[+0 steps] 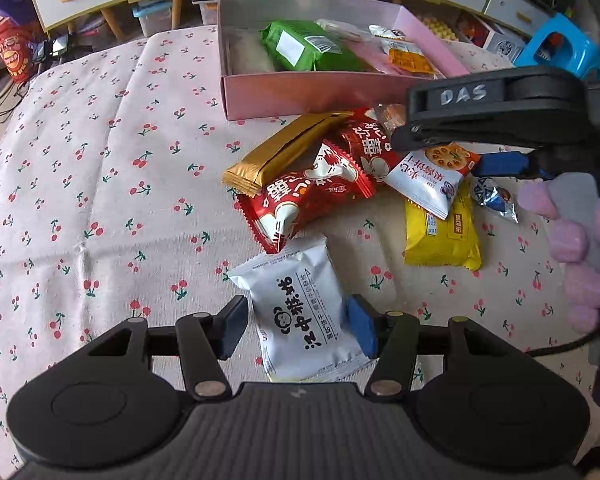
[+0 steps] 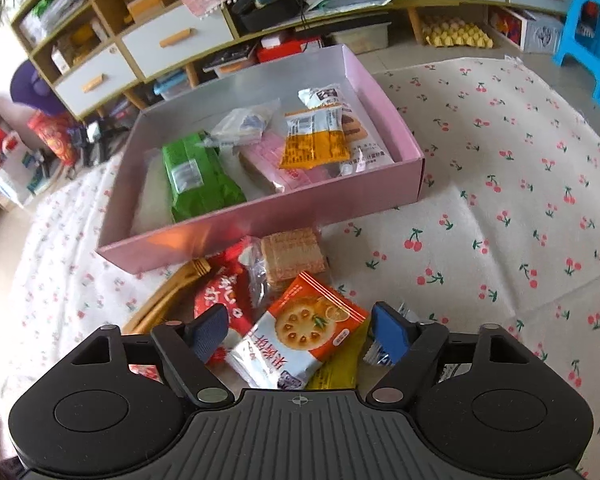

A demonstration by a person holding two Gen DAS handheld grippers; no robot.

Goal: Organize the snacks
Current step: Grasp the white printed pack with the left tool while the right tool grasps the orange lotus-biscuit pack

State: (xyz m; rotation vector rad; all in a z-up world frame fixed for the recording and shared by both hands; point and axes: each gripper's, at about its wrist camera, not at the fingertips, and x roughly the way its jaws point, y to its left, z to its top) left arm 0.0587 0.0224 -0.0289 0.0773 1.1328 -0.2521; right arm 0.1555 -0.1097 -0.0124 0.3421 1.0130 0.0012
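Room: cluttered living space, low cabinets with white drawers along the back, a blue stool (image 2: pixel 592 36) off to the side, and your work surface is a cherry-print cloth (image 1: pixel 100 184).

Left gripper (image 1: pixel 296 326): you're pinching the white snack packet (image 1: pixel 296 312), with both pads on its sides. It sits apart from the main pile, closest to you.

Right gripper (image 2: pixel 300 334): jaws spread around the orange-and-white biscuit packet (image 2: pixel 296 336), but the pads aren't touching it, so no grip there yet.

Just under that: a yellow packet (image 1: pixel 442 236) lies beneath the biscuit one, so watch you don't drag both.

Pile beyond: two red packets (image 1: pixel 320 184) overlapping, a gold bar wrapper (image 1: pixel 276 152) beside them, and a clear-wrapped cracker stack (image 2: pixel 292 254) up against the box wall.

Pink box (image 1: pixel 300 94): open, sitting just past the pile. It already holds a green pack (image 2: pixel 196 176), an orange-labelled packet (image 2: pixel 316 136) and a few pale ones, with free floor showing at its left end.

Step, my guess: roughly midway, loading loose snacks into the box two at a time.

Next move, I'd say: you lift the white packet clear and carry it over the near wall to the left end. With the right, close on the biscuit packet alone before lifting.
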